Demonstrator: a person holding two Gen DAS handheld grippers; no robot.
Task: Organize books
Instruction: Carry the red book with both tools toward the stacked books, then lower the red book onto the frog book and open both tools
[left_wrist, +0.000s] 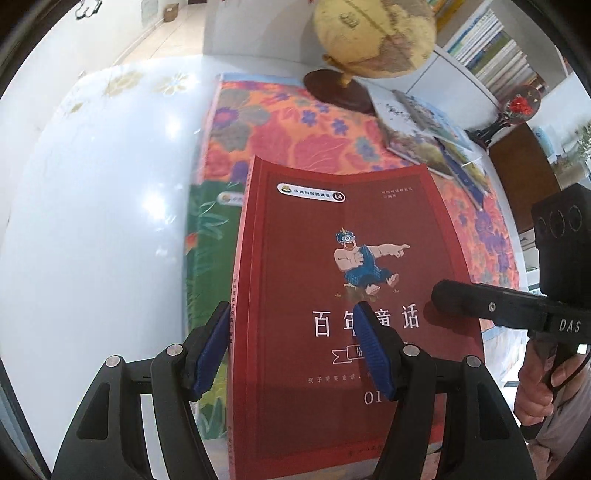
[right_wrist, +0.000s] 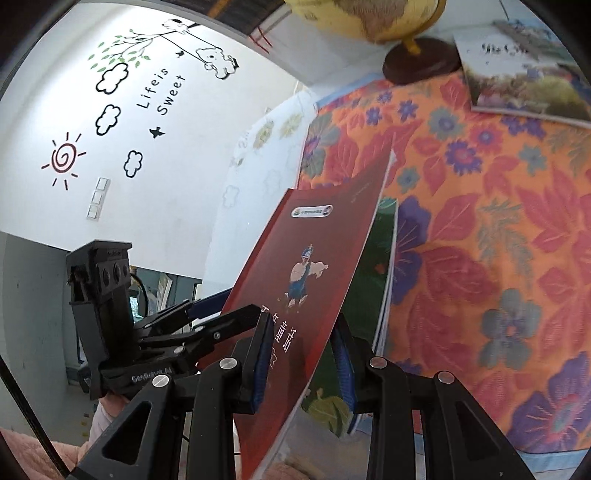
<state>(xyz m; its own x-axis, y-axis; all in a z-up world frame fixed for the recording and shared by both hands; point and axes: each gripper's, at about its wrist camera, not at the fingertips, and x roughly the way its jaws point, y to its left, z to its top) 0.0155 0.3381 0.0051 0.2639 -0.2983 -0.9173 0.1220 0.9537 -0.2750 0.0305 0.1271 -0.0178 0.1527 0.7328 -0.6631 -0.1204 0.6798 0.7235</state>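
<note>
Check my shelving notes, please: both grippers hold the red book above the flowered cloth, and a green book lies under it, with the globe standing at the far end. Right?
One slip: only the right gripper clamps the red book, as the right wrist view shows. The left gripper straddles its spine edge with open jaws. The green book, flowered cloth and globe are as you say.

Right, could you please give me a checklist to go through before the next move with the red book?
1. Grip of right gripper on red book: ok, clamped.
2. Grip of left gripper on the spine edge: cannot tell, jaws stand wide.
3. Red book tilted up off green book: ok.
4. Clearance from globe: ok, it stands apart.
5. Pile of loose books beside the globe squared up: not ok, fanned.
</note>
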